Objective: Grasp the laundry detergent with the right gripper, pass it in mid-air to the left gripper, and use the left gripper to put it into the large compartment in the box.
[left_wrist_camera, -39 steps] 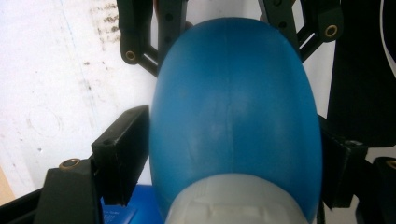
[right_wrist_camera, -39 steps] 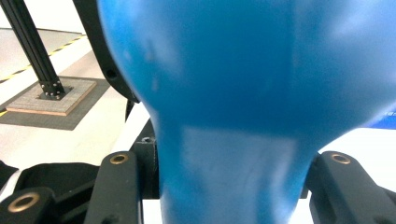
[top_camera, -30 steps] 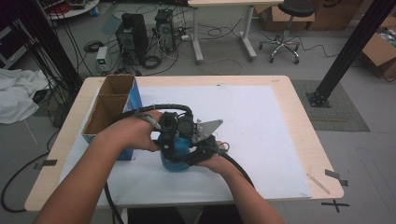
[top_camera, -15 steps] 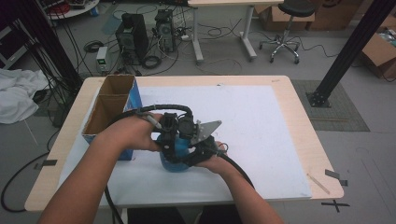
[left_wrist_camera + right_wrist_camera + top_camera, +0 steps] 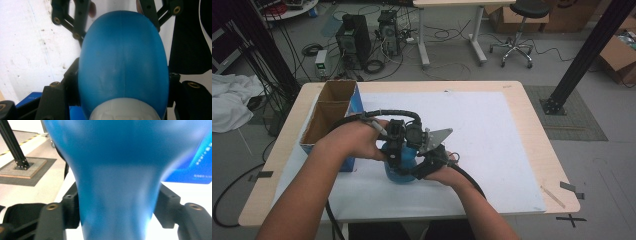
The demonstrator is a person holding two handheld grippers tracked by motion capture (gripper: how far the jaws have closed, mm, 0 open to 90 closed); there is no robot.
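**Both grippers on blue bottle, mid-table — little has moved**

Change: vs 1 s and 0.5 s ago, high view reads nearly the same; hands, grippers, bottle in same spot nr table centre-left; no lift or shift I can make out; my read: a hold/adjust phase, grip being settled, not transport.

L to R, high view: cardboard box [image 5: 328, 117] w/ blue side at table's left edge, open top, two compartments, both look empty; just right of it, left hand [image 5: 354, 140] wrapped over left gripper [image 5: 398, 145]; blue bottle [image 5: 401, 167] under and between the grippers, on white sheet [image 5: 492, 130]; right gripper [image 5: 426, 159] coming in from the right, right hand [image 5: 447, 172] low behind it, palm toward body; grey plate on top points right.

Left gripper view: jaws closed against bottle [image 5: 122, 60] body, one each side, whitish cap end nearest camera; other gripper's jaws seen past the far end.

Right gripper view: jaws clamped on the narrower waist of bottle [image 5: 117, 195]; blurred, too close for detail; blue box wall [image 5: 192, 165] behind.

Pose: forearms converge from bottom edge, L arm angled in steeply, R shorter, wrist bent inward; cables trail back toward body.

Judgement: two-handed hold secure; box is the likely destination, not certain.
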